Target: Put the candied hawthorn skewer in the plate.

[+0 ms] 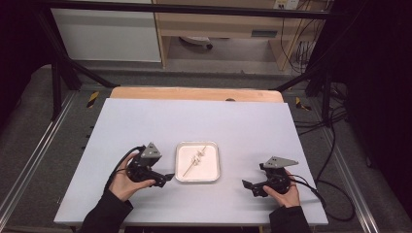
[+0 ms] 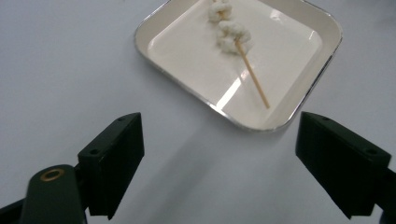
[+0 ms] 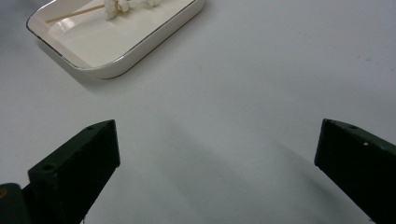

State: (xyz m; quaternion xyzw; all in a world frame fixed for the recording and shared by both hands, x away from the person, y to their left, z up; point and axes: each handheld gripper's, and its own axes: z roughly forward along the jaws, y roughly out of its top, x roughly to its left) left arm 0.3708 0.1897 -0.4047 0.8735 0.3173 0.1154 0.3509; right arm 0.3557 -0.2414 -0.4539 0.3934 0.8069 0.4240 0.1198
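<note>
Both hands come in from the near edge of the pale blue-grey counter (image 1: 145, 121), forearms in dark sleeves. The left black two-jaw tool (image 1: 167, 177) sits low, just left of the shallow white square metal-rimmed tray (image 1: 180, 175), pointing right toward it; its jaws stand wide with nothing between them. The right black tool (image 1: 247, 185) points left, well apart from the tray, jaws wide and empty. A thin wooden skewer threaded with white lumps (image 2: 233, 39) lies diagonally inside the tray.
</note>
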